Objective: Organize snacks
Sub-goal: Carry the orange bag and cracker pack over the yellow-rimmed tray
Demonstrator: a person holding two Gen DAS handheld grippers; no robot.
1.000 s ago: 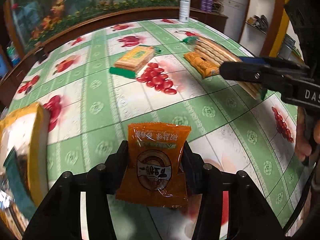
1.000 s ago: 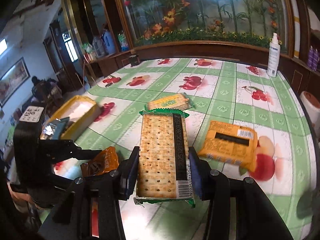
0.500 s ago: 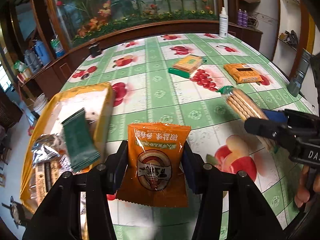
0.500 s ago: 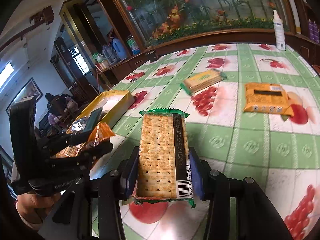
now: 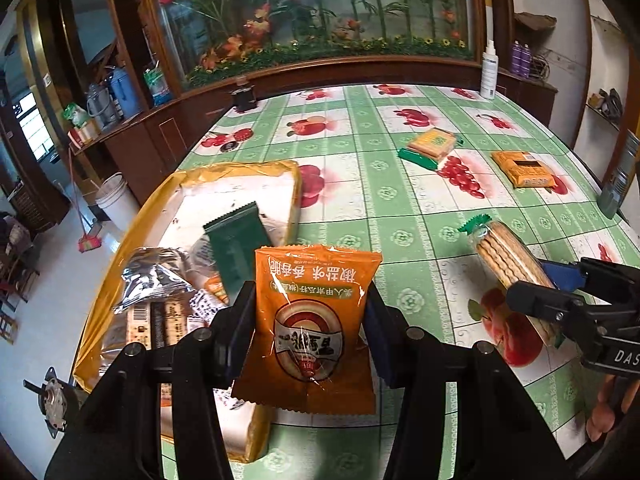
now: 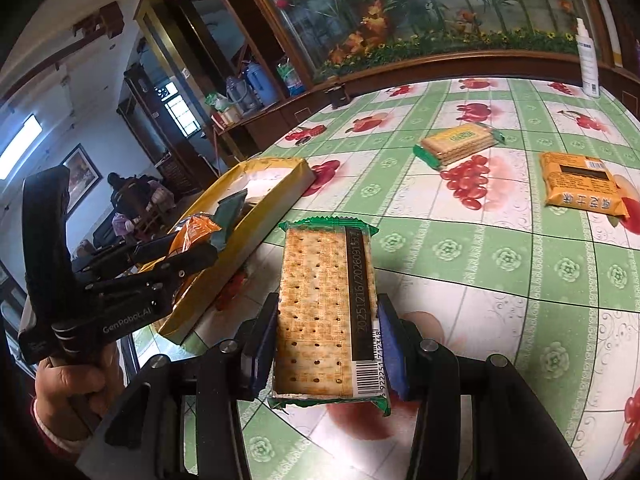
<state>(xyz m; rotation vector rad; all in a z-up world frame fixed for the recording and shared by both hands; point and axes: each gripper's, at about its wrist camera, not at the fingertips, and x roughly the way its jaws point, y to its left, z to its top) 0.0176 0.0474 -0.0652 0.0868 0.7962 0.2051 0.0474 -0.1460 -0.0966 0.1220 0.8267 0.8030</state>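
My left gripper (image 5: 310,330) is shut on an orange snack pouch (image 5: 314,312), held above the near end of the yellow tray (image 5: 120,256). That tray holds a dark green packet (image 5: 236,240), a silver wrapper (image 5: 154,276) and several other snacks. My right gripper (image 6: 326,350) is shut on a clear-wrapped cracker pack (image 6: 326,304), held over the tablecloth just right of the tray (image 6: 280,196). In the right wrist view the left gripper (image 6: 188,258) with its orange pouch (image 6: 192,232) hangs over the tray. From the left wrist view the cracker pack (image 5: 508,264) shows in the right gripper (image 5: 540,296).
On the green fruit-print tablecloth (image 5: 360,192) lie a green-ended biscuit pack (image 5: 432,146) and an orange packet (image 5: 524,168) farther back right. A white spray bottle (image 5: 489,70) stands at the far edge. A hand (image 6: 72,384) grips the left tool's handle.
Both grippers have swung left toward the yellow tray with their packs still gripped. The tray has come into full view under the left gripper.
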